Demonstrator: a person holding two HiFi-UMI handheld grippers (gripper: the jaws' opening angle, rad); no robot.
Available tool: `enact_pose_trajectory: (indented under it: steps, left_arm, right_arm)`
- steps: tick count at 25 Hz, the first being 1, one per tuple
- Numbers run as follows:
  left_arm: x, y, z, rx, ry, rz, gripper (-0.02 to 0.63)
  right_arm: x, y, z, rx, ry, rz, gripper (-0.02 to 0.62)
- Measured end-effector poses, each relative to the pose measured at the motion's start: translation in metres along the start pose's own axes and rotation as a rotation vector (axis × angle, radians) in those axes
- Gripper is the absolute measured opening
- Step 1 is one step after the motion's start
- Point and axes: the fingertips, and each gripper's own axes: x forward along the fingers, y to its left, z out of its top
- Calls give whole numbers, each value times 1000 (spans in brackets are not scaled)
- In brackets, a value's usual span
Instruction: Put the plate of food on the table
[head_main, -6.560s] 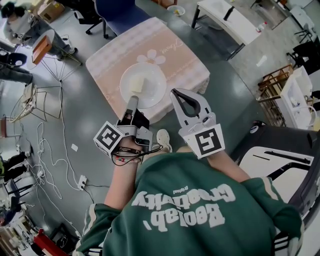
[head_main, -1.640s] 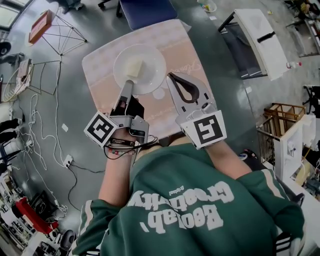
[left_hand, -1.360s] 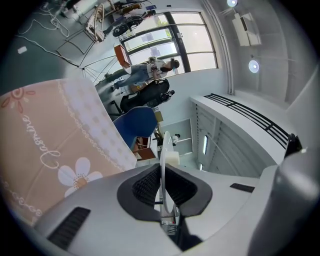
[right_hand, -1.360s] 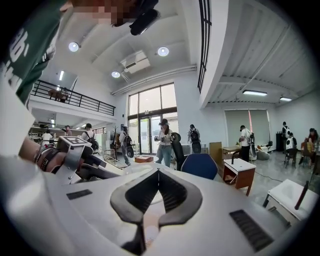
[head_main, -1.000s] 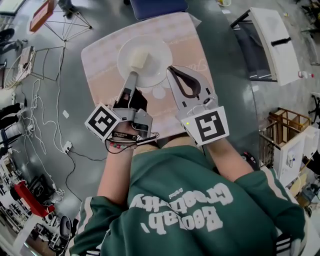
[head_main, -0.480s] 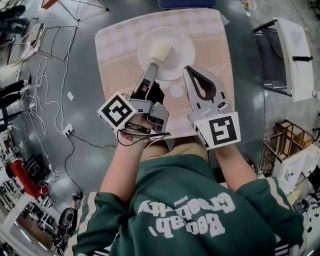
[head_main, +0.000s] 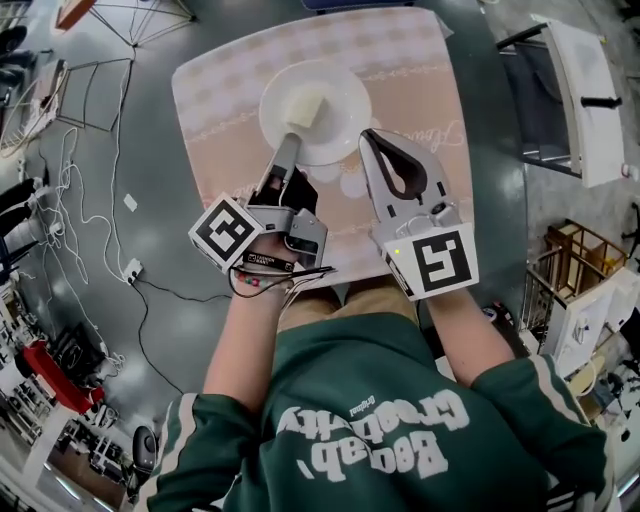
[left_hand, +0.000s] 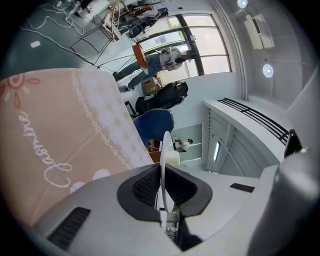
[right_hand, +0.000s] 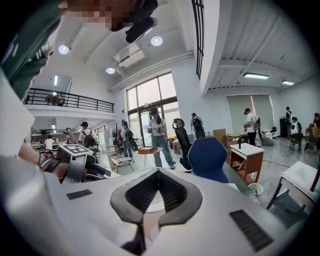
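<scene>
The white plate (head_main: 330, 130) sits over the upper middle of the table (head_main: 440, 215), a pale block of food (head_main: 305, 108) on its centre. No view settles whether its underside touches the pink tablecloth (head_main: 215, 110). The left gripper (head_main: 288, 150) reaches in from below and clamps the plate's near rim. In the left gripper view its jaws are pressed against both faces of the plate, which shows edge-on (left_hand: 163, 155) with the food (left_hand: 173, 158) beyond. The right gripper (head_main: 368, 137) lies just beside the plate's lower right rim, its jaws brought together at the tips with nothing between them (right_hand: 159, 171). Bare cloth runs wide to the left and right of the plate and narrower toward the table's top edge, where a blue chair (head_main: 335, 3) stands close. The near table edge lies under the grippers' bodies. Grey floor (head_main: 495, 200) lies open along both sides, with cables (head_main: 95, 240) at the left and a white desk (head_main: 585, 95) at the upper right.
</scene>
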Motion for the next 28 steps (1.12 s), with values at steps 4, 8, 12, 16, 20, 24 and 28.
enact_pose_trajectory:
  steps: [4, 8, 12, 16, 20, 24, 28]
  left_arm:
    - [9, 16, 5, -10, 15, 20, 28]
    - [14, 23, 7, -8, 24, 19, 28]
    - [13, 28, 9, -2, 25, 28, 28]
    - [21, 37, 11, 0, 36, 33, 28]
    - [36, 58, 15, -19, 42, 47, 28]
    - [44, 68, 16, -24, 50, 55, 28]
    - [50, 75, 19, -30, 49, 58, 28]
  right_arm:
    - [16, -3, -9, 0, 17, -10, 15]
    - [22, -3, -12, 8, 16, -19, 15]
    - [21, -5, -15, 25, 31, -32, 15]
    - [29, -7, -18, 30, 38, -36, 15]
    - [49, -14, -36, 38, 59, -38, 15]
    - [61, -18, -47, 40, 67, -40, 15]
    - [73, -18, -54, 53, 80, -38, 15]
